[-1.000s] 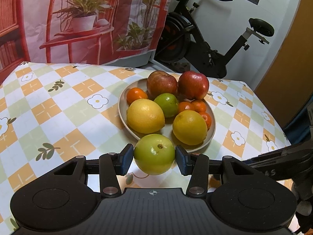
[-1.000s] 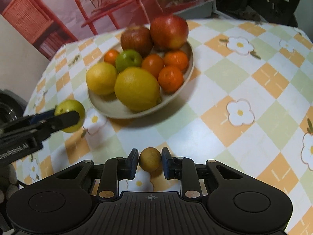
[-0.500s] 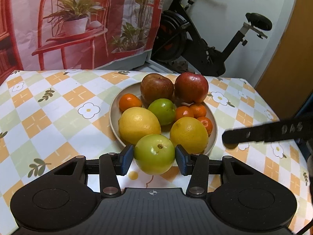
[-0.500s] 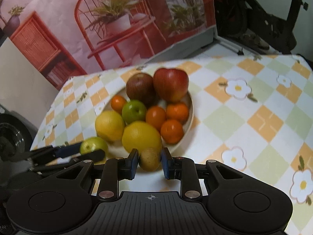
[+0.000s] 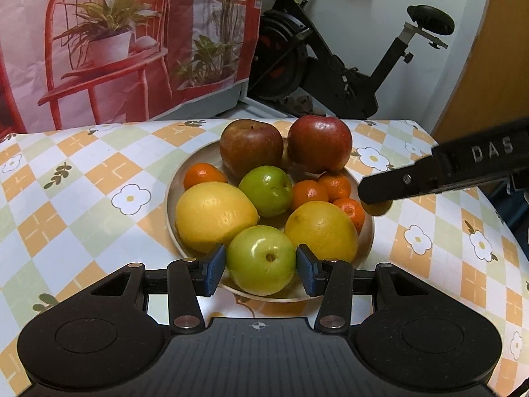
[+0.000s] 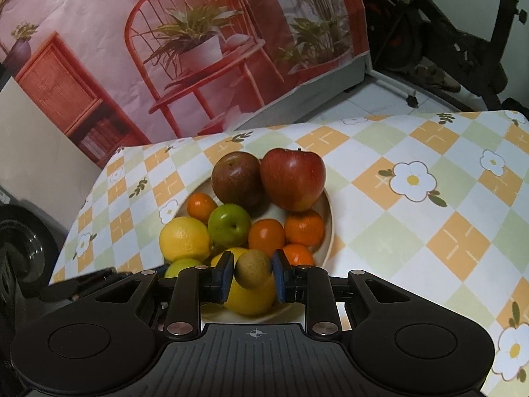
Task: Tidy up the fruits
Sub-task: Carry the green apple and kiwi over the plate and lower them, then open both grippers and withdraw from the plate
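Note:
A beige plate (image 5: 172, 178) on the checkered table holds two red apples (image 5: 319, 147), a green apple (image 5: 266, 190), two yellow citrus fruits (image 5: 215, 215) and several small oranges (image 5: 309, 193). My left gripper (image 5: 261, 268) is shut on a green apple (image 5: 261, 258), held over the plate's near rim. My right gripper (image 6: 253, 273) is shut on a small brown kiwi (image 6: 253, 269), held above the plate's near side (image 6: 327, 211). The right gripper's finger (image 5: 396, 185) shows in the left wrist view at the plate's right edge.
The checkered floral tablecloth (image 5: 82, 198) covers the table around the plate. A printed backdrop with a red chair (image 5: 109, 49) stands behind the table. An exercise bike (image 5: 330, 63) stands past the far edge.
Both grippers have moved toward the plate with their fruits. The left one now holds the green apple over the near rim; the right one lifted the kiwi off the table to above the plate.

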`<move>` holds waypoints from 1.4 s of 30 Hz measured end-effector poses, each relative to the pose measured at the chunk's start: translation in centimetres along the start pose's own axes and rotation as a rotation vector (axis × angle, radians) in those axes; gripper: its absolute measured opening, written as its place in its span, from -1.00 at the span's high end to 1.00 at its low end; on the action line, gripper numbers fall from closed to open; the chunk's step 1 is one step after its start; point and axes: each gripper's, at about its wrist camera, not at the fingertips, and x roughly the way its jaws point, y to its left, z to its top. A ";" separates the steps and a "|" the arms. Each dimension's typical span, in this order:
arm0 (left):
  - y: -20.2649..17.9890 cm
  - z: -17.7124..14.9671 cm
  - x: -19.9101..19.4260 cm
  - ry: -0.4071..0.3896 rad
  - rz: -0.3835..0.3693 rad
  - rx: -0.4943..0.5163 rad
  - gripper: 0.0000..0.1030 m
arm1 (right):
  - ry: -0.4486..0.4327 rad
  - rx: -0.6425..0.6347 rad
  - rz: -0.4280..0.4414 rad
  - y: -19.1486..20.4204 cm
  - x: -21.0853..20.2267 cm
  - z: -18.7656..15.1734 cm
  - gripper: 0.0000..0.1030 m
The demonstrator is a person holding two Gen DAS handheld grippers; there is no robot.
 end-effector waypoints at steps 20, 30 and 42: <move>2.0 -0.1 -1.7 -0.038 0.000 -0.091 0.03 | 0.067 -0.036 0.042 4.0 4.4 1.8 0.52; 2.7 0.1 -3.3 -0.066 0.027 -0.129 -0.09 | 0.044 -0.045 0.014 4.1 3.2 1.6 0.46; 2.4 0.3 -7.4 -0.127 0.072 -0.131 -0.57 | -0.128 -0.144 -0.061 4.3 -2.5 -0.4 -0.18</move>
